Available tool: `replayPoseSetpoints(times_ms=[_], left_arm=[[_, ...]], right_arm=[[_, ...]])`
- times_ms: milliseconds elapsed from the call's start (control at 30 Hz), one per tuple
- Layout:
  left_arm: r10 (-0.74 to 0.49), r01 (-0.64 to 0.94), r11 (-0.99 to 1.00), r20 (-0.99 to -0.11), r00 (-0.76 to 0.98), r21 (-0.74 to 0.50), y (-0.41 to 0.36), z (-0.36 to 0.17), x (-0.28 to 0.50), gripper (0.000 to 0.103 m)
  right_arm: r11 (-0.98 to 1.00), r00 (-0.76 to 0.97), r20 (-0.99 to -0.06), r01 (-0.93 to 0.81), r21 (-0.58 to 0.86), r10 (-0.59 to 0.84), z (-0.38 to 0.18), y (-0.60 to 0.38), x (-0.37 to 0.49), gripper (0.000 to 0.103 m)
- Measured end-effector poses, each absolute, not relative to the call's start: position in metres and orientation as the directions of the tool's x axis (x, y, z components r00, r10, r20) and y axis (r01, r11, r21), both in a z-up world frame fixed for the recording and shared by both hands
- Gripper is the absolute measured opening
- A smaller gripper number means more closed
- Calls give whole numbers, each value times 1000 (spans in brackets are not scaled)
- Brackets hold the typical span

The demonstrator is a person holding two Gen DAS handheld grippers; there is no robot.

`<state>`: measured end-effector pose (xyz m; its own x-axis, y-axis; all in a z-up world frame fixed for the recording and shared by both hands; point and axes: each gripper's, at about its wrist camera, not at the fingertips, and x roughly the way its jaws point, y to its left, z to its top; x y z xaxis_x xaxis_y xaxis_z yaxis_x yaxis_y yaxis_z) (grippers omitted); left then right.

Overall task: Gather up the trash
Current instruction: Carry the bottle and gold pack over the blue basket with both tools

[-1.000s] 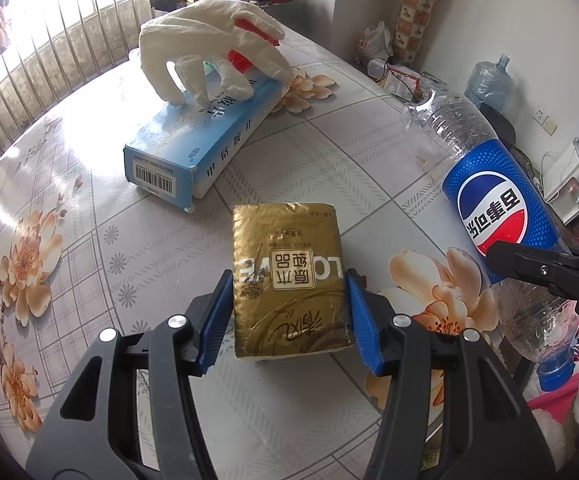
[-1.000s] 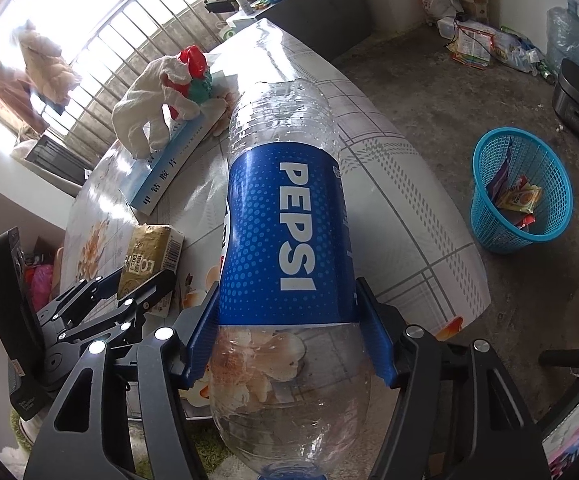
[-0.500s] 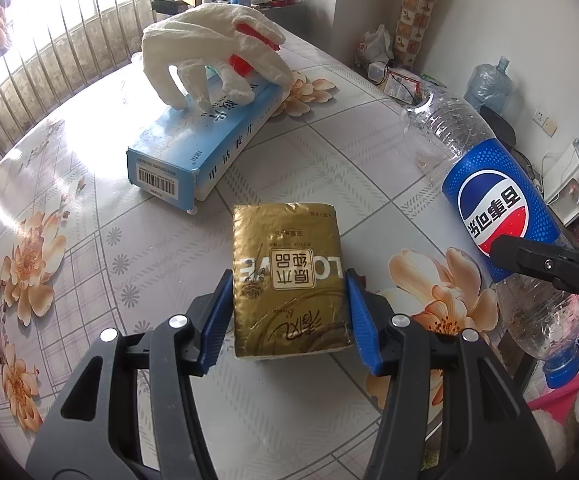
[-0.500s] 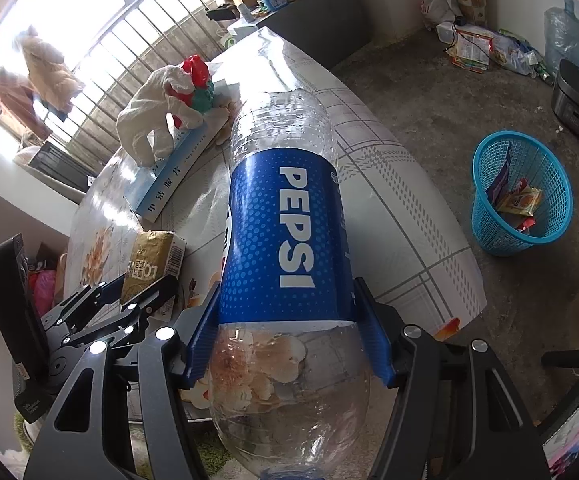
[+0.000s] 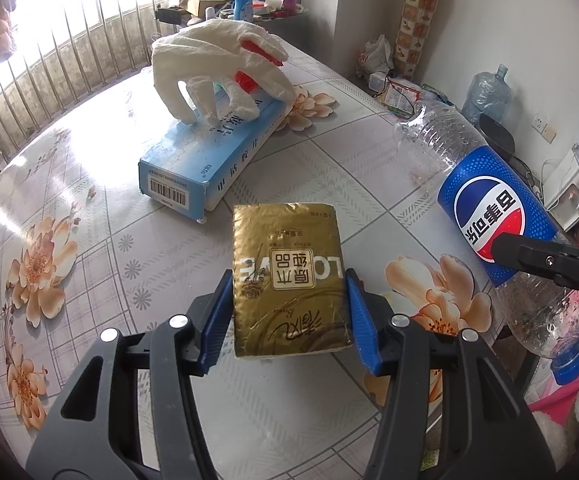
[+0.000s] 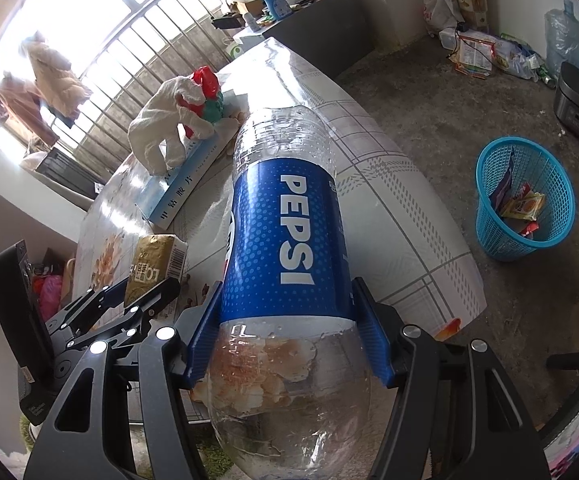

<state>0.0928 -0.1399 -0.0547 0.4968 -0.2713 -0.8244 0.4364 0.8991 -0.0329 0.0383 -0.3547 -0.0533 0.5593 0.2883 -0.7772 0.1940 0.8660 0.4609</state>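
The tabletop [image 6: 389, 184] runs out ahead of me and drops off on my right side, and on the floor past that edge stands the blue basket [image 6: 525, 200], already holding a few wrappers. That is where I judge both loads have to go, so the coming move is a swing rightward and down, with my right hand the nearer one.

My right gripper [image 6: 285, 340] is clamped across the empty Pepsi bottle [image 6: 285, 232], pads pressing on the lower edge of its blue label. Its long axis points straight away from me and its capped end hangs toward me.

My left gripper [image 5: 289, 316] has its pads tight on both long sides of the gold tissue pack [image 5: 289, 276], raised over the tabletop, farther from the basket.
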Motion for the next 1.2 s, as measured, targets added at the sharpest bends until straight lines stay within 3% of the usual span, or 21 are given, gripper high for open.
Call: replayPoseSetpoints(times_ms=[1200], left_arm=[[-264, 441, 898, -790, 554, 9, -134, -28, 80, 51]], right_arm=[[840, 649, -706, 188, 509, 283, -37, -360, 20, 61]])
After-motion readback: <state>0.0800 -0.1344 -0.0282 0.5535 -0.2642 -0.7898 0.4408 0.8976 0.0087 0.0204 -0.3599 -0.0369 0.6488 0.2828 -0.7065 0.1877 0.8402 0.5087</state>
